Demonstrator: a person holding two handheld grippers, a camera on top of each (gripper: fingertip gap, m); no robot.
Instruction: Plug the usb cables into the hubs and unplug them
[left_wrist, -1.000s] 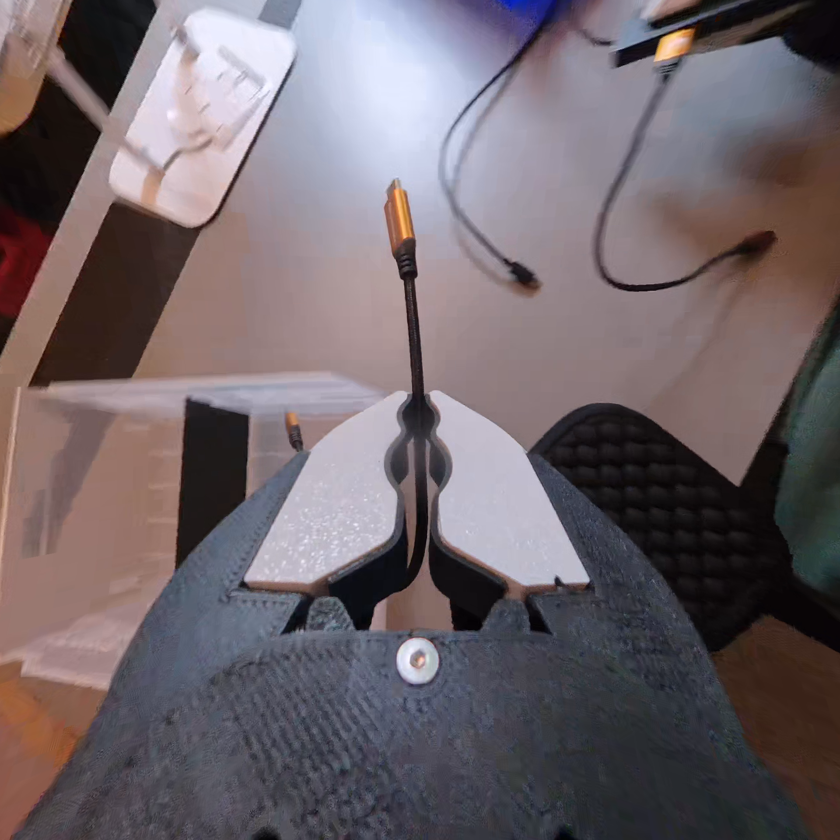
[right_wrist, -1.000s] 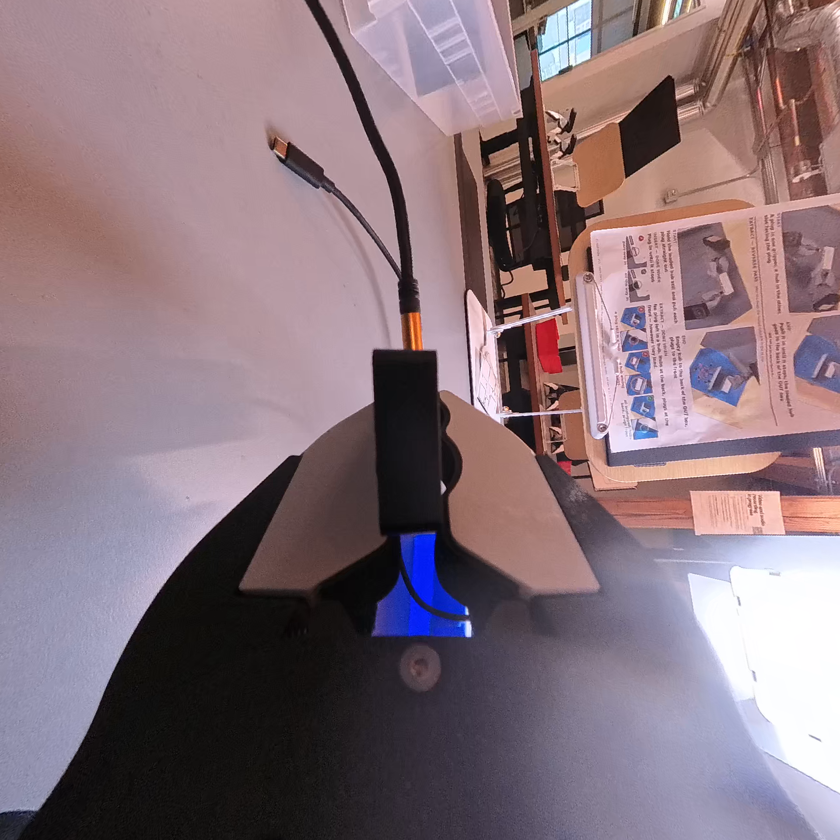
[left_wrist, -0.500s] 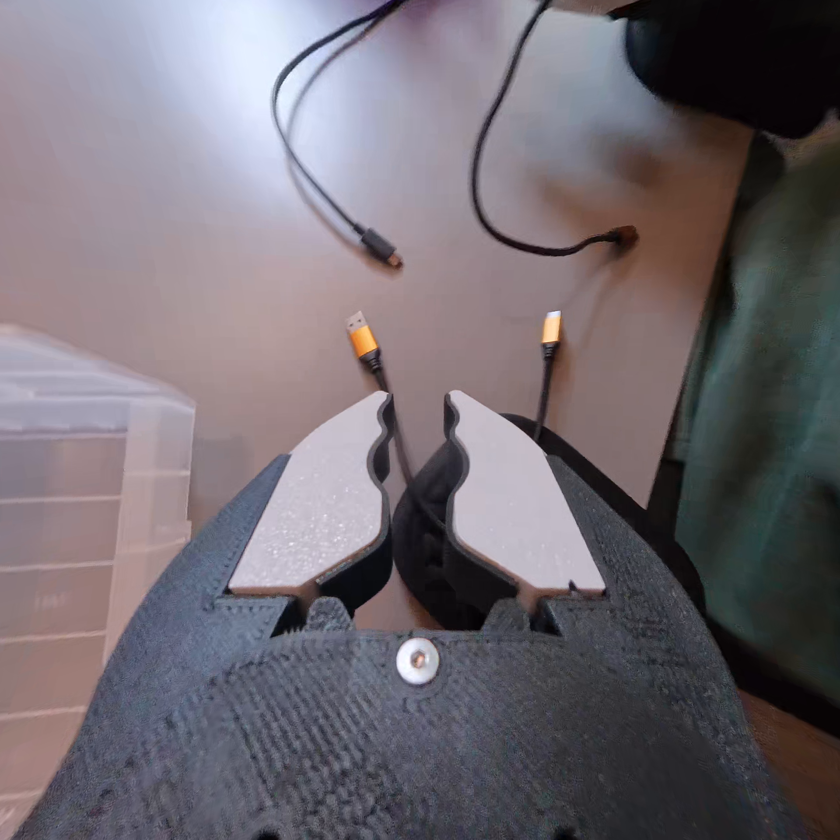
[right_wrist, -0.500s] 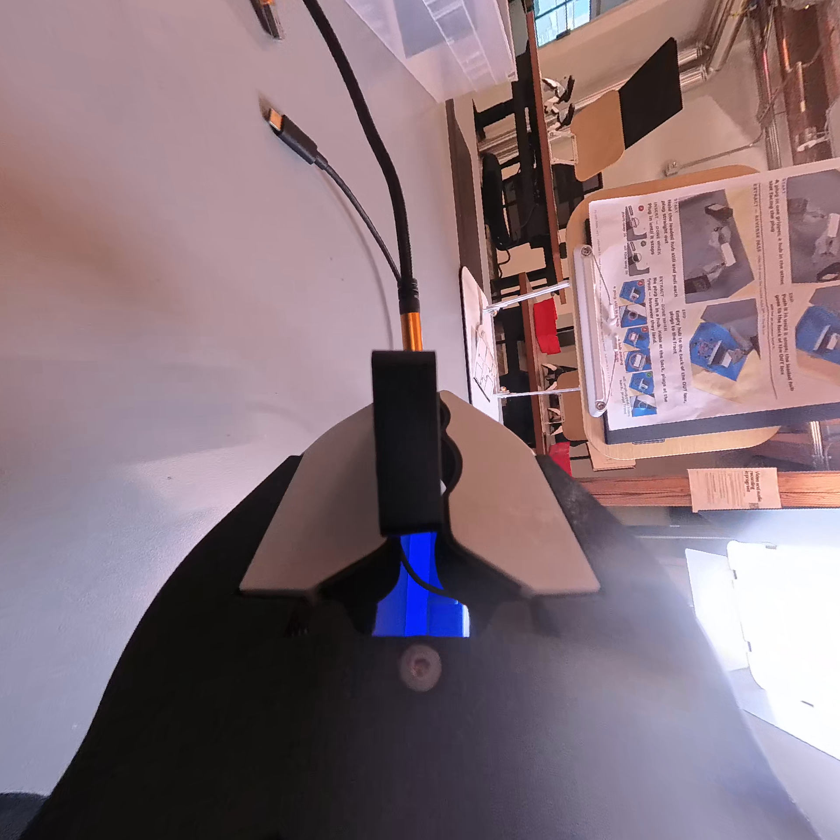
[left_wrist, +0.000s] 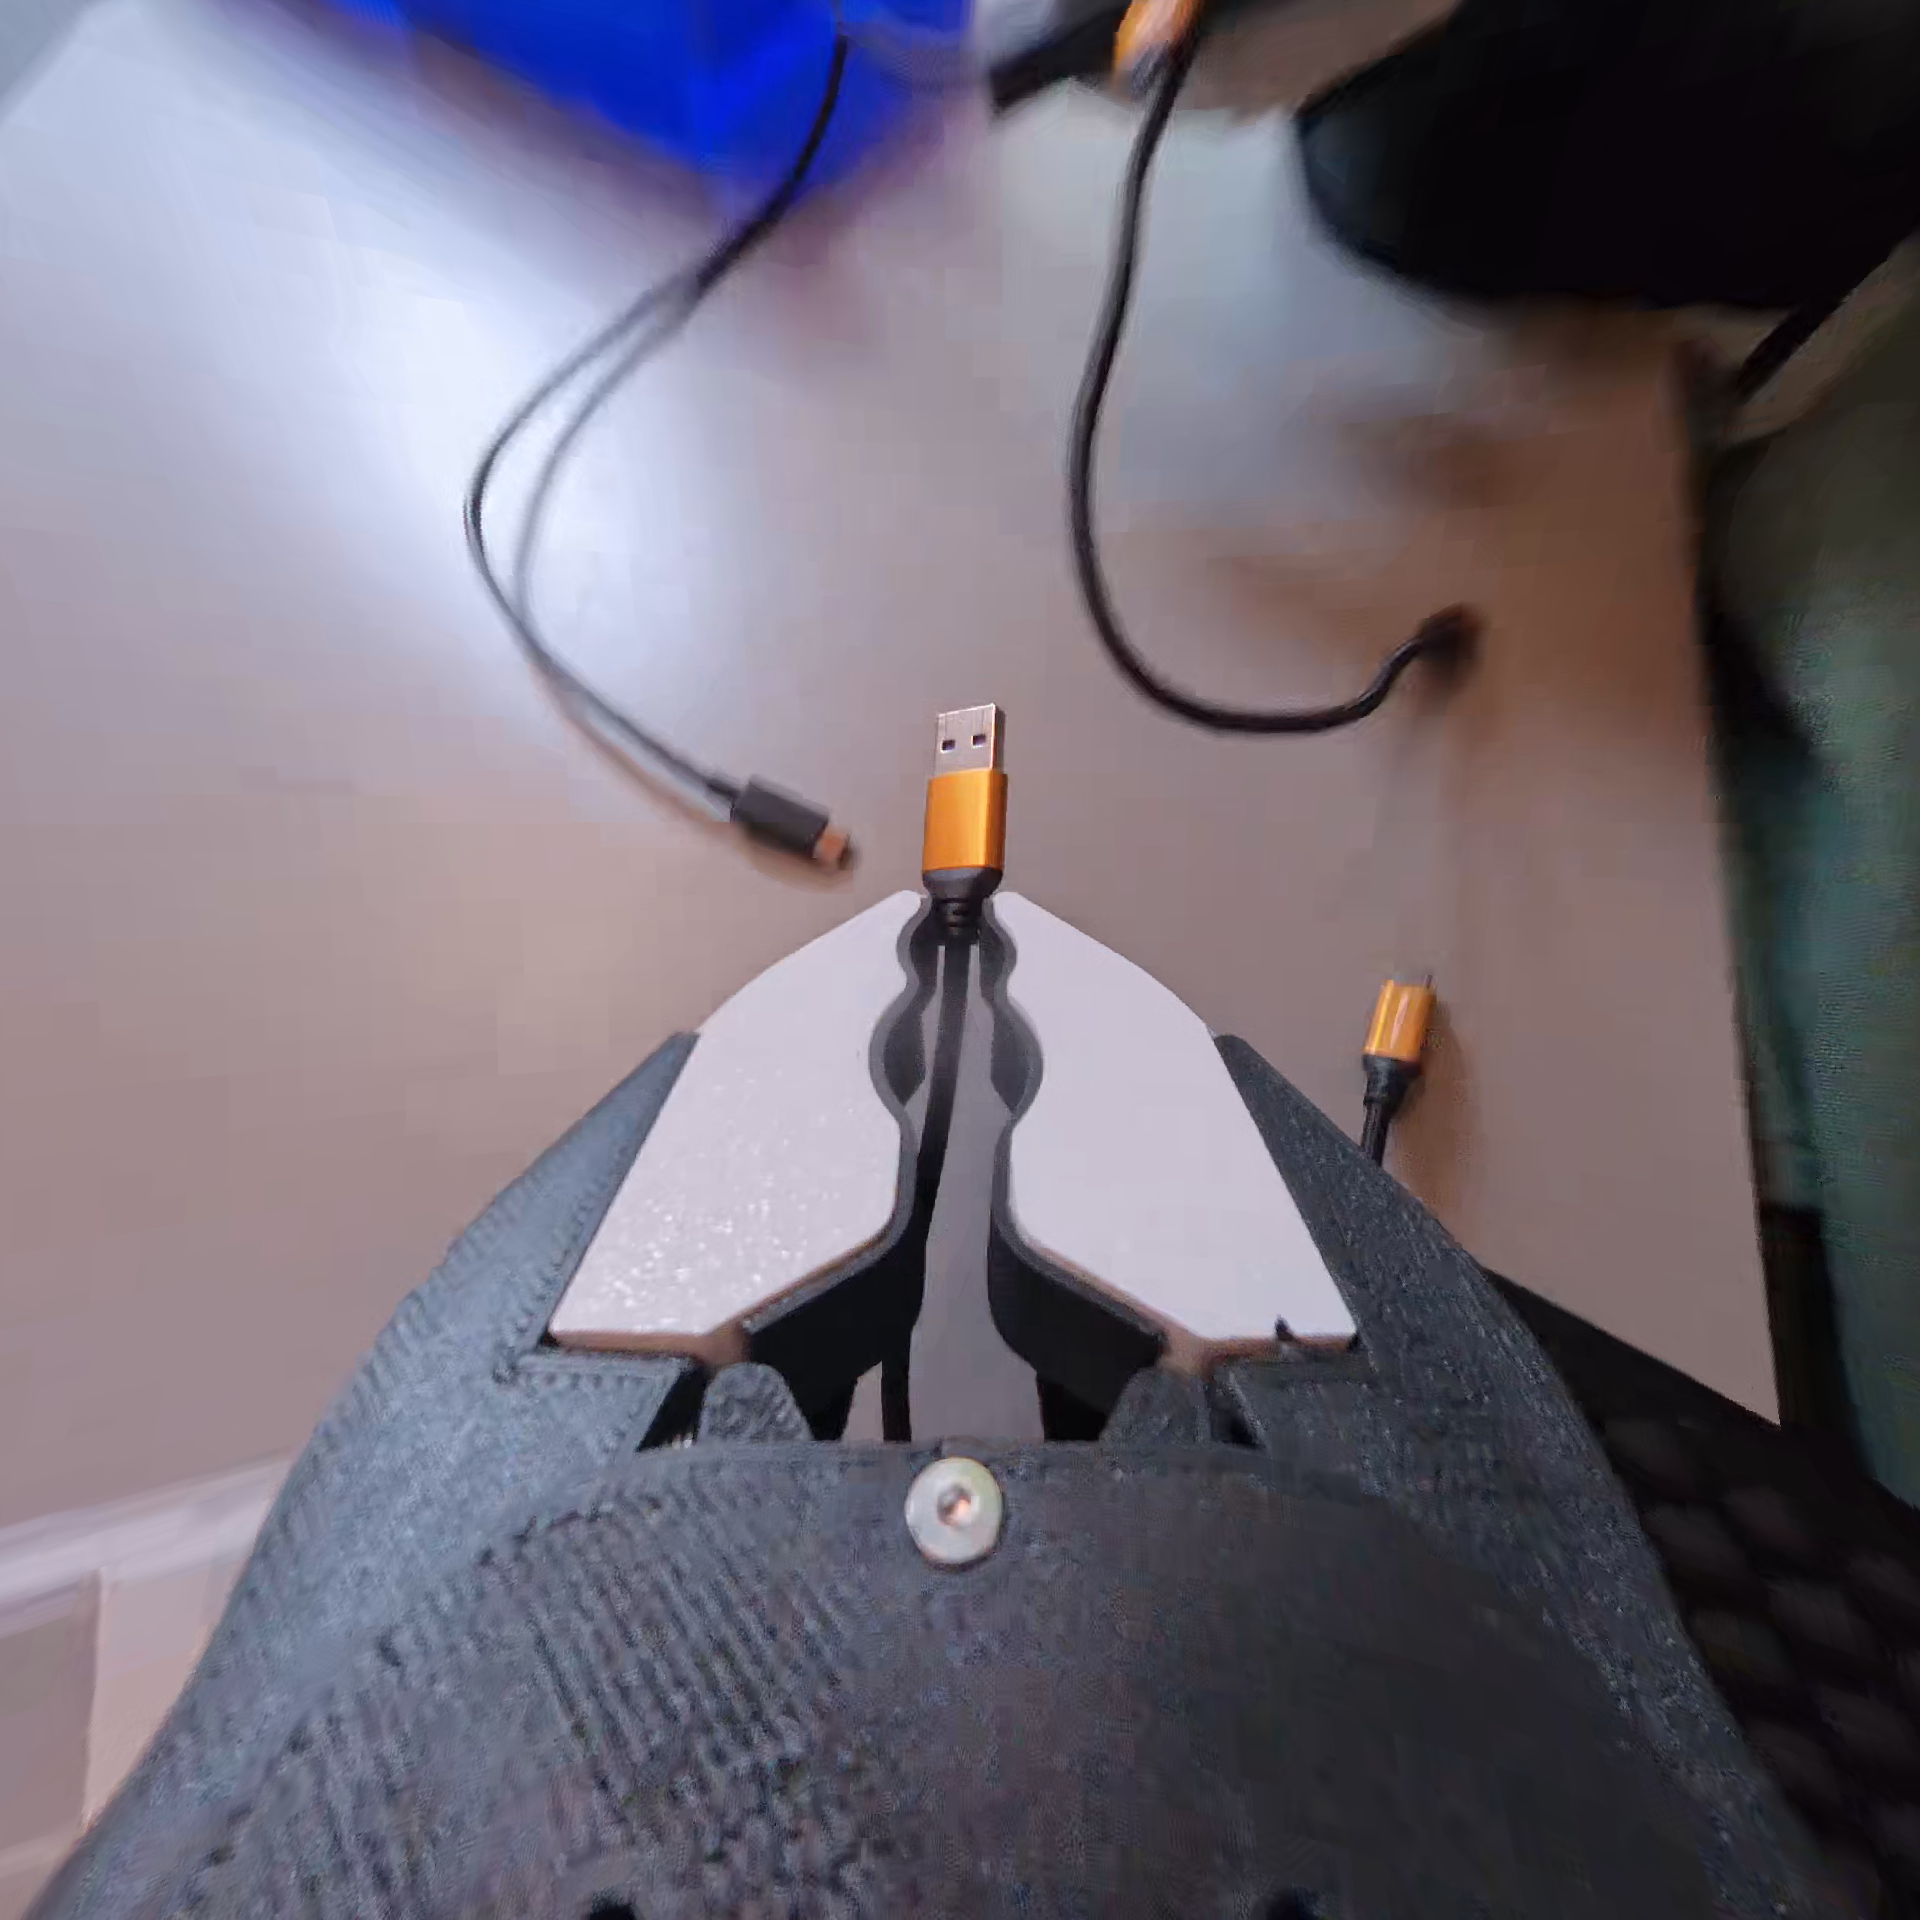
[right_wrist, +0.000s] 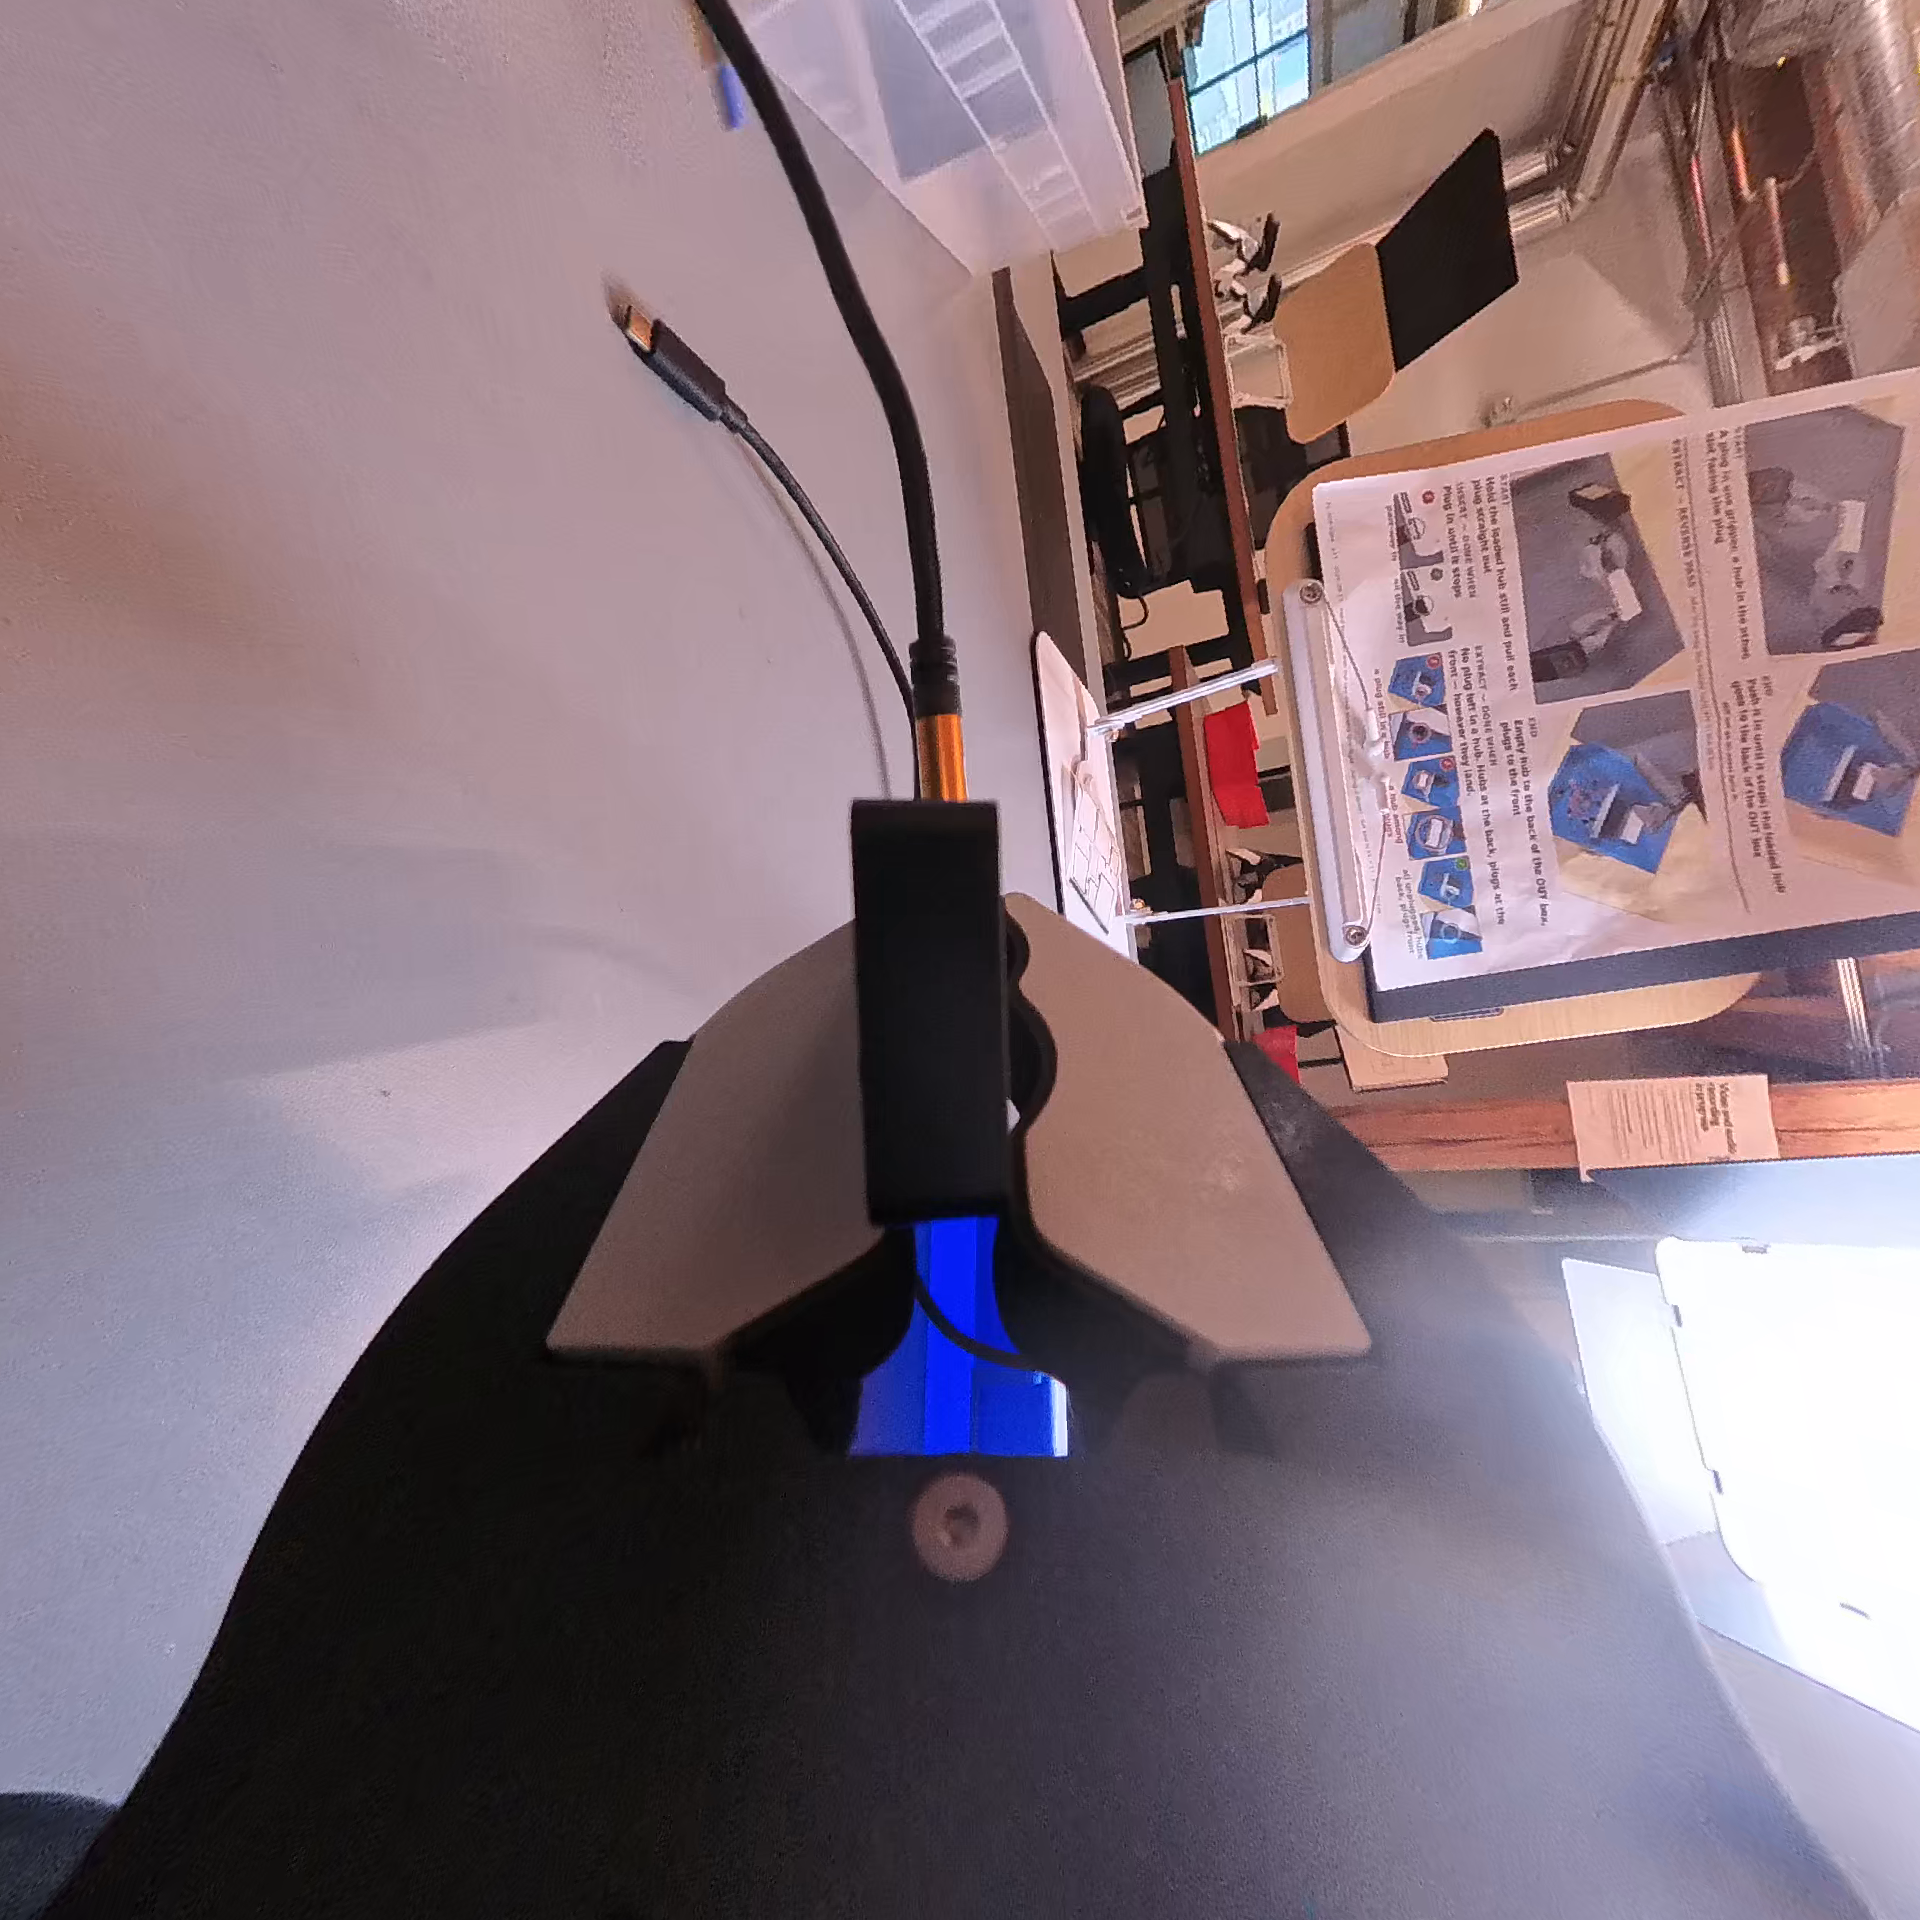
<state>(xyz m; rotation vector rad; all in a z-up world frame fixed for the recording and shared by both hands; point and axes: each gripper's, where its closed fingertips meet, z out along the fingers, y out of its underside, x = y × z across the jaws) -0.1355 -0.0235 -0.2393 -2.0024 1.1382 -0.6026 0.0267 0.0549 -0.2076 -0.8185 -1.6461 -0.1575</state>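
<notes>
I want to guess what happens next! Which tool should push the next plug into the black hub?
Probably the left tool: it grips the orange USB plug pointing forward. The right tool holds the hub.

Your left gripper (left_wrist: 954, 914) has a dark charcoal printed body with a coarse woven-looking layer texture. Its two fingers (left_wrist: 748, 1153) are capped with pale grey, faintly speckled plates that taper to a point, and their black inner edges run in a wavy, scalloped line. A single silver screw (left_wrist: 954, 1509) sits just behind the finger roots. Your right gripper (right_wrist: 930, 935) is the same build but reads smoother and near black in shadow, with plain grey finger plates (right_wrist: 1153, 1164) and a dull grey screw (right_wrist: 958, 1529) in the same spot.
</notes>
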